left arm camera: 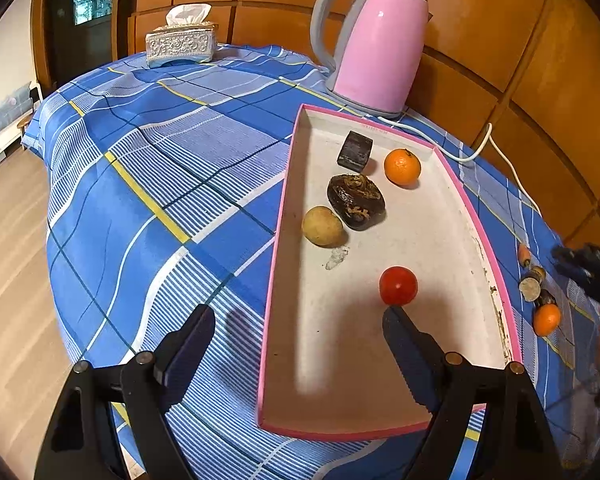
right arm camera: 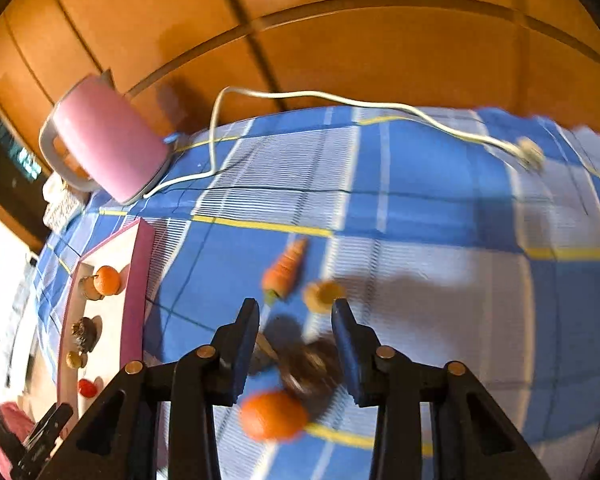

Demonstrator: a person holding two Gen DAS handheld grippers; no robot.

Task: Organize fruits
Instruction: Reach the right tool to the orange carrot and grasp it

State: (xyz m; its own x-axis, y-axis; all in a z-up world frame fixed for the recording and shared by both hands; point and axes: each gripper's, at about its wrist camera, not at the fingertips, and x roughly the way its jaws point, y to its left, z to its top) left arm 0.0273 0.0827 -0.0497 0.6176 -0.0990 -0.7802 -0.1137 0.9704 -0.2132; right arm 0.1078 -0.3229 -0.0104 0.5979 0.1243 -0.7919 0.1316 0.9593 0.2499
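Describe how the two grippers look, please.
Both are alike. The left gripper and right gripper have black angular plastic frames with triangular cut-outs and round brass-coloured pins. Their fingers carry flat dark-blue pads. No cables or markings show.

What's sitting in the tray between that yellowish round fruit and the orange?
In the left wrist view, a dark brown lumpy item lies between the yellowish fruit and the orange, touching the yellowish fruit, inside the pink-rimmed tray.

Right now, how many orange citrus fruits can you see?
2. One orange fruit lies in the pink tray near the kettle; the other orange fruit sits on the tablecloth outside it. None looks hidden.
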